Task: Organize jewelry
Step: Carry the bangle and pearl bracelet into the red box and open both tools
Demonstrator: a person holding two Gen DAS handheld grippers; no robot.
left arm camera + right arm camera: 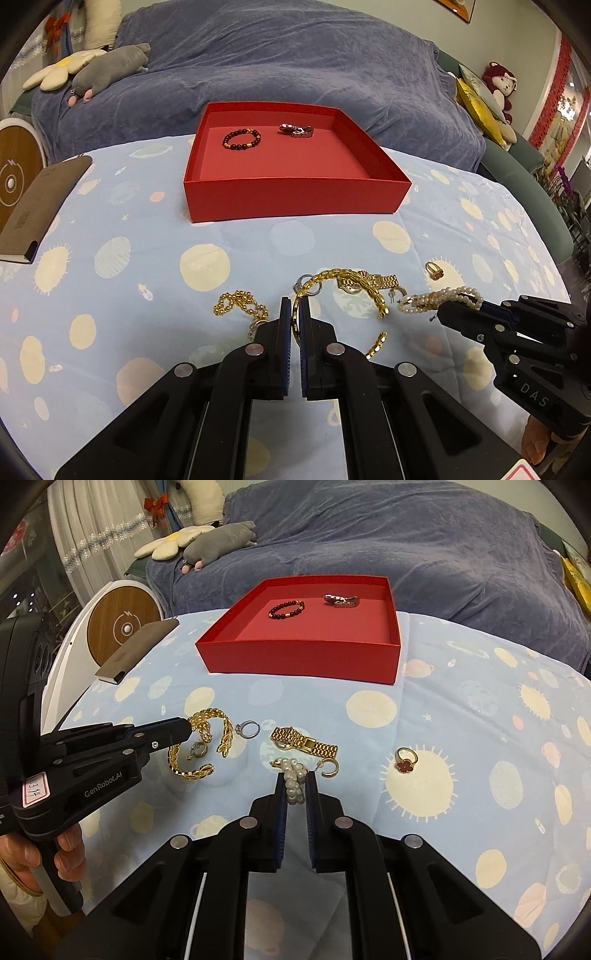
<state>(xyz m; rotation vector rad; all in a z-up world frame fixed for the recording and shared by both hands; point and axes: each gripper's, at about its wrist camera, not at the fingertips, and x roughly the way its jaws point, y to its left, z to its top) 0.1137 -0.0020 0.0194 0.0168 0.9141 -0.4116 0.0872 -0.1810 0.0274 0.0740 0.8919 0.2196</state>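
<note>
- Left gripper (295, 306): fingers pinched narrow on the gold braided bangle (343, 280), holding its rim edge-on between the pads, so the open loop hangs out ahead and to the right of the tips.
- Right gripper (295, 781): fingers closed to a narrow gap on the pearl bracelet (294, 775); the beads bunch between the pads and spill just past the tips. A soft strand needs a clump grip, hence the bite into the middle of the pile.
- Both pieces look barely off, or touching, the bench (461, 709); can't tell which.
- Loose items lie just ahead of the fingers: gold watch (306, 743) beyond the right tips, hoop earring (330, 768) just right of them, red clover ring (405, 761) farther right, silver ring (250, 730) between the two grippers, gold bead chain (240, 304) left of the left tips.
- Red box (295, 199) sits well ahead of both pairs of fingers, open top toward them; it already holds a dark bead bracelet (242, 139) and a silver watch (297, 130) at the back, well apart.
- My read: the box is the collection point, both grips are set for carrying forward, most of the sorting is left.
- Risk: the bangle overlaps the watch and small rings in the left view, so lifting may drag a neighbour.
- Brown notebook (37, 210) far left, unrelated.
</note>
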